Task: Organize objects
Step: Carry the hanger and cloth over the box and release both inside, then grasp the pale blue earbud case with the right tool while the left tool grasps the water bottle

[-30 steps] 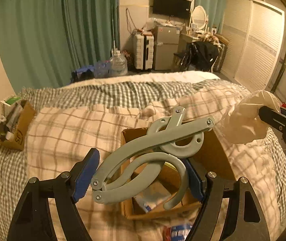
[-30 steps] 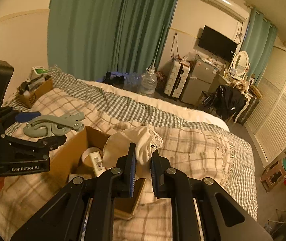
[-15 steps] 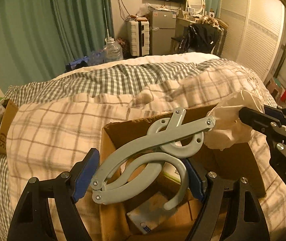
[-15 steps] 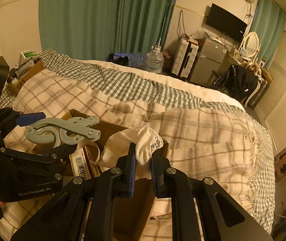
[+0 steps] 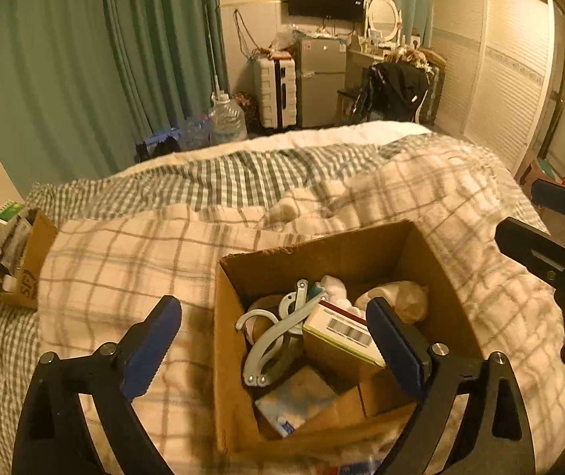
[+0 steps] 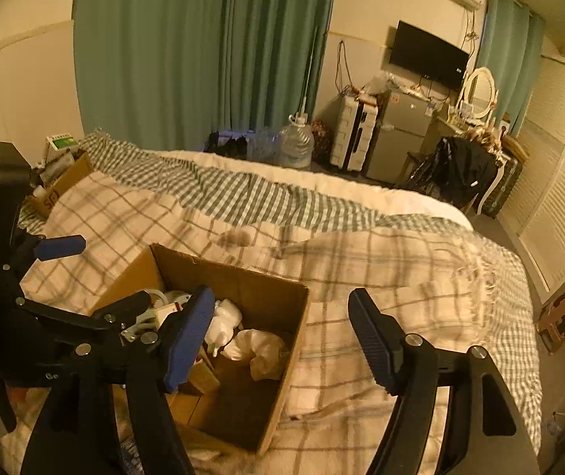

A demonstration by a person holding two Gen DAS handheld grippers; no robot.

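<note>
An open cardboard box sits on the plaid bed cover; it also shows in the right wrist view. Inside lie a grey plastic hanger clip, a barcoded carton, a white cloth and other small items. The cloth shows in the right wrist view too. My left gripper is open and empty above the box. My right gripper is open and empty above the box's right rim.
A second small cardboard box with packets sits at the bed's left edge. The plaid blanket covers the bed. Green curtains, a water jug, a suitcase and a small fridge stand beyond the bed.
Both grippers opened. The hanger clip dropped from the left gripper into the box, and the white cloth dropped from the right gripper into the box.
</note>
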